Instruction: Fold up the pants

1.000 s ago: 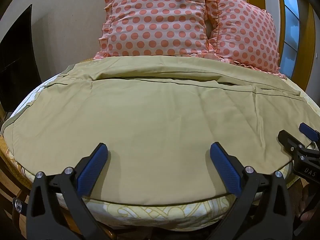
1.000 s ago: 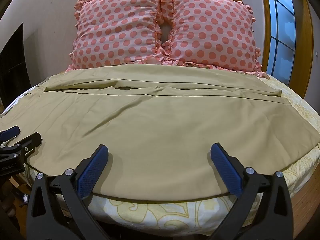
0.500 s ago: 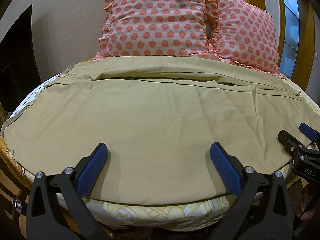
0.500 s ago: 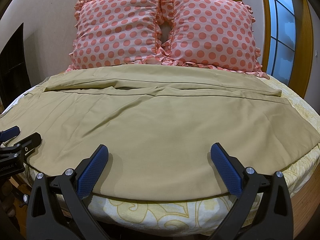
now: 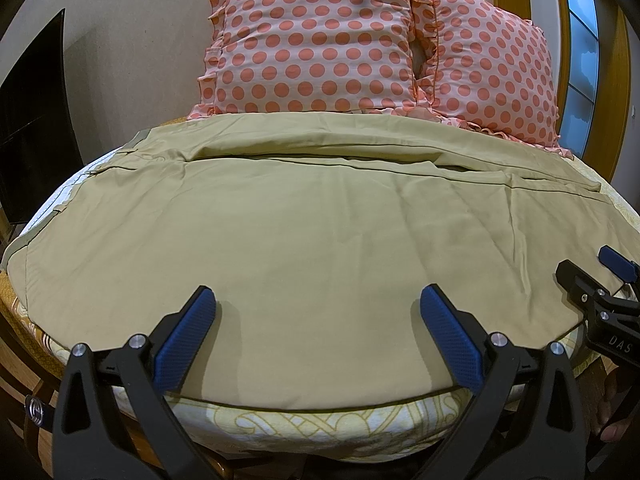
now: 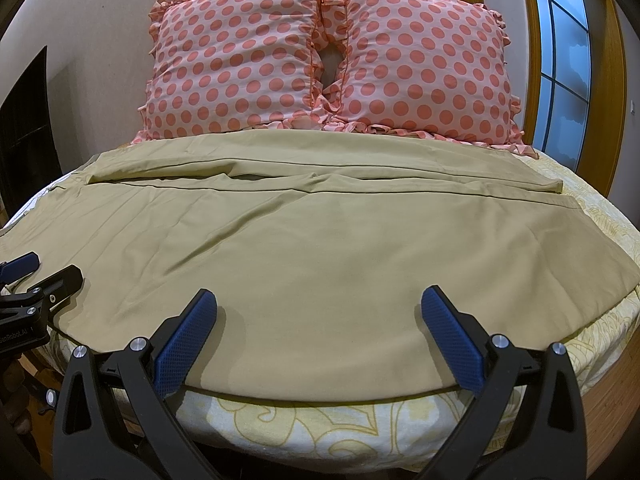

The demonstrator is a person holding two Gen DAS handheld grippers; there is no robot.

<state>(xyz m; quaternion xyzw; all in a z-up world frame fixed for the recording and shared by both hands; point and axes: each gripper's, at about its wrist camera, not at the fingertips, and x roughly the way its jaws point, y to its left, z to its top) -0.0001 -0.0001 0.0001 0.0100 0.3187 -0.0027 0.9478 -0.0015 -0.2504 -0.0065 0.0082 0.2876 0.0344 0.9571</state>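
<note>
Khaki pants (image 5: 312,232) lie spread flat across the bed, waistband to the left, leg ends to the right; they also fill the right wrist view (image 6: 320,248). The far leg lies along the pillows, the near leg toward me. My left gripper (image 5: 318,320) is open and empty just above the near edge of the pants, left part. My right gripper (image 6: 320,320) is open and empty over the near edge, right part. Each gripper shows at the side of the other's view: the right one (image 5: 600,280), the left one (image 6: 36,276).
Two pink polka-dot pillows (image 6: 328,60) stand against the wall behind the pants. The bed has a yellow patterned sheet (image 6: 320,420) and a wooden frame (image 6: 616,384). A dark screen (image 5: 32,128) is at the left, a window (image 6: 564,64) at the right.
</note>
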